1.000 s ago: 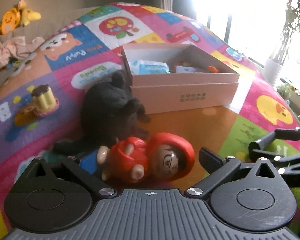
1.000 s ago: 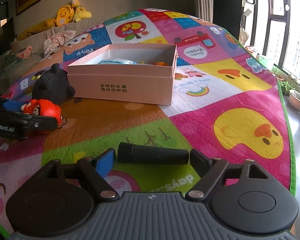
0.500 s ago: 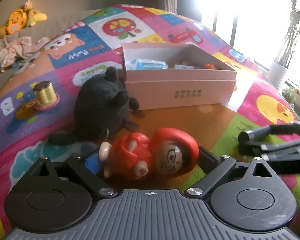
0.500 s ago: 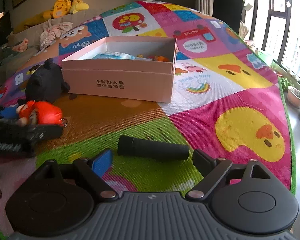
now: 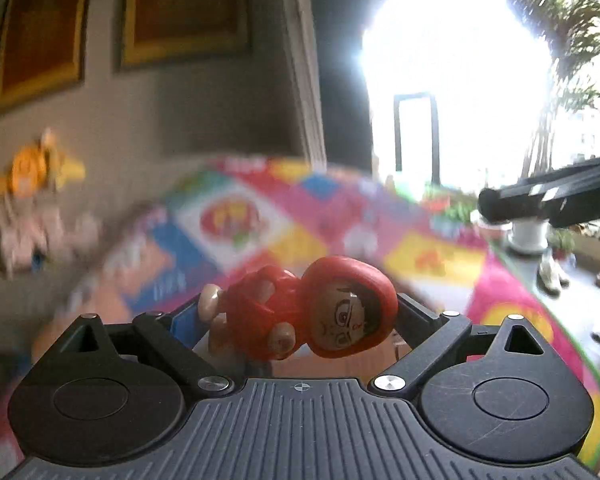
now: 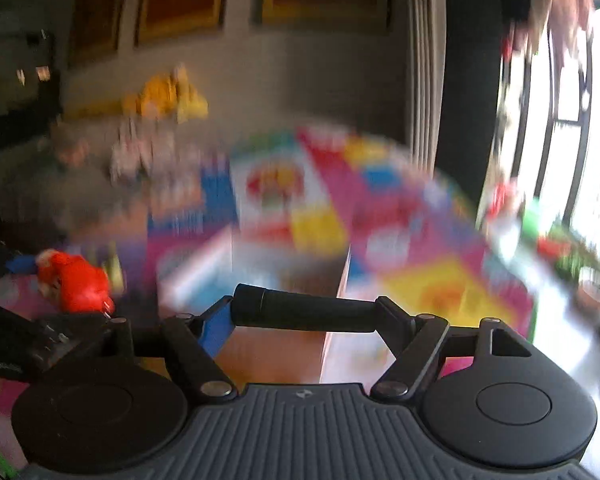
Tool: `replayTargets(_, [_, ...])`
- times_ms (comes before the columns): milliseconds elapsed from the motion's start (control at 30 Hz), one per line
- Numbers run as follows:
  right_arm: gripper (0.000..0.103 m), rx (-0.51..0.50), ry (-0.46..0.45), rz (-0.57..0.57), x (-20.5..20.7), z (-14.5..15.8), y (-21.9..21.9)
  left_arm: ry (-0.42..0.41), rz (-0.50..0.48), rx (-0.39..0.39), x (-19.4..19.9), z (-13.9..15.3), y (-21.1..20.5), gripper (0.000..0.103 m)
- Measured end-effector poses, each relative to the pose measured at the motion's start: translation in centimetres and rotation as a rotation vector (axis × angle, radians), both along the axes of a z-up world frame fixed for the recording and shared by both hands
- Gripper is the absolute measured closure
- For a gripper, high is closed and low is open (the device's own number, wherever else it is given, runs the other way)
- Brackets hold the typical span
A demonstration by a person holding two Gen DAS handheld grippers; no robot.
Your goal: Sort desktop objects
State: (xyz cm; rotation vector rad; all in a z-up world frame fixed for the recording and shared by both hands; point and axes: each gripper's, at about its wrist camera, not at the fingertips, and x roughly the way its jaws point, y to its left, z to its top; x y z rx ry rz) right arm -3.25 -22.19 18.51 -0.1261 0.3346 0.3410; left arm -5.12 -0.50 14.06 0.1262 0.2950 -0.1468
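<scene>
**Both grippers loaded, held above the mat**

Left gripper [image 5: 298, 316]: fingers were closed on the red hooded figurine [image 5: 312, 314], which lay sideways between them, head toward the right finger, feet toward the blue-padded left finger [image 5: 184, 320]. The toy was clear of the play mat [image 5: 236, 220], which showed blurred behind it.

Right gripper [image 6: 306, 314]: fingers were clamped end to end on the black cylinder [image 6: 304, 314], held crosswise and roughly level, above the mat. In the left view the same cylinder [image 5: 496, 204] appeared at the far right, well apart from the figurine. In the right view the figurine [image 6: 76, 282] sat at the left edge.

Background was heavily smeared: yellow plush [image 6: 164, 94] against the wall, framed pictures [image 5: 184, 8] above, bright window [image 5: 452, 80].
</scene>
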Motion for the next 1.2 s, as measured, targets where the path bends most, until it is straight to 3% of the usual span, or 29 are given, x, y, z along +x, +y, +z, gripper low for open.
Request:
replayTargets(67, [0.027, 0.007, -0.039, 0.012, 0.5, 2.4, -0.1, -0.018, -0.013, 0.003, 2.3, 0.9, -0.7, 0.005])
replayTargets(167, [0.027, -0.012, -0.069, -0.001, 2.3, 4.4, 0.4, 0.044, -0.028, -0.037, 6.9, 0.6, -1.9, 0.005])
replayTargets(367, [0.027, 0.008, 0.07, -0.019, 8.1, 5.3, 1.4, 0.267, -0.045, -0.092, 14.4, -2.1, -3.0, 0.005])
replayTargets(567, [0.027, 0.007, 0.263, -0.018, 14.1, 3.7, 3.0, 0.246, 0.038, -0.063, 11.0, -3.6, 1.4, 0.002])
replayTargets(667, [0.027, 0.003, 0.373, -0.022, 17.9, 2.0, 5.1, 0.243, 0.038, -0.085, 8.6, -3.7, 3.7, 0.002])
replayTargets(833, [0.028, 0.034, 0.583, -0.026, 24.7, -2.2, 9.7, 0.225, 0.085, -0.05, 4.7, -5.1, 5.9, 0.001])
replayTargets(1033, [0.027, 0.024, 0.646, -0.048, 29.7, -5.7, 13.8, 0.288, 0.184, -0.094, 2.2, -7.4, 10.0, 0.001])
replayTargets(1200, [0.024, 0.036, 0.615, 0.013, 27.1, -4.9, 14.0, 0.332, 0.273, -0.133, 1.1, -9.5, 12.8, 0.0])
